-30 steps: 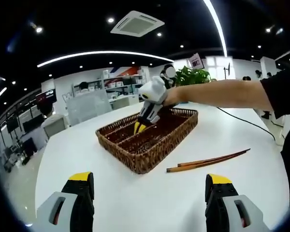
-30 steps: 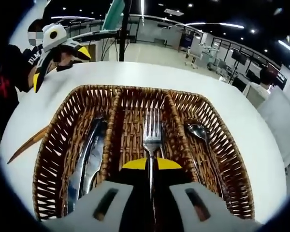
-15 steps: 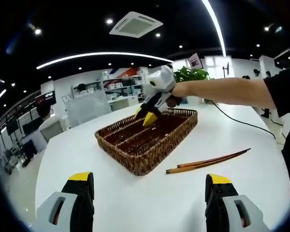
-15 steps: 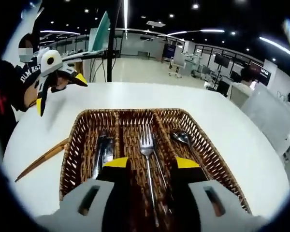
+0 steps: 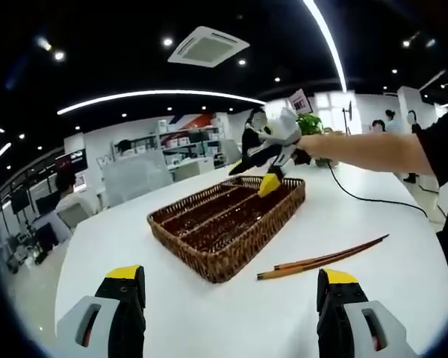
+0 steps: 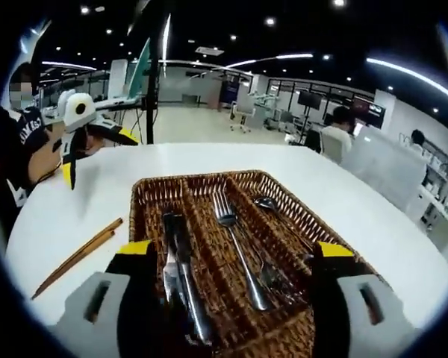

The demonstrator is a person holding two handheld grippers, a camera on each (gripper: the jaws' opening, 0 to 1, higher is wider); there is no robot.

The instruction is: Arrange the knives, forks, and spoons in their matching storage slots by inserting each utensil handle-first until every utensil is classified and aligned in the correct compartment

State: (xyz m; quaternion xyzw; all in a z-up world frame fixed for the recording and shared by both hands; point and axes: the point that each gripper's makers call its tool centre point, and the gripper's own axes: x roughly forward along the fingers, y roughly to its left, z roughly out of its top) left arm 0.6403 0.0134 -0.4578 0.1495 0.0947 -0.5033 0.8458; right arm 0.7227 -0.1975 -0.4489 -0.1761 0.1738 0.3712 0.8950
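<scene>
A brown wicker basket (image 6: pixel 145 184) with three long compartments lies on the white table. Knives (image 6: pixel 181 262) fill its left compartment, forks (image 6: pixel 241 246) the middle one, spoons (image 6: pixel 269 203) the right one. My right gripper (image 6: pixel 233 250) hovers over the basket's near end, open wide, with nothing between its fingers. In the left gripper view the basket (image 5: pixel 185 239) sits mid-table, and the right gripper (image 5: pixel 255 173) hangs above its far end on a person's arm. My left gripper (image 5: pixel 230 276) stands open over bare table, well short of the basket.
A pair of brown chopsticks (image 5: pixel 321 257) lies on the table beside the basket, also seen as chopsticks (image 6: pixel 78 253) to its left. The left gripper (image 6: pixel 78 127) is held beyond them. A black cable (image 5: pixel 373 195) runs across the far table.
My right gripper was shut on a fork in the middle compartment; it has opened, let the fork go and drawn back above the basket. The left gripper has stayed put.
</scene>
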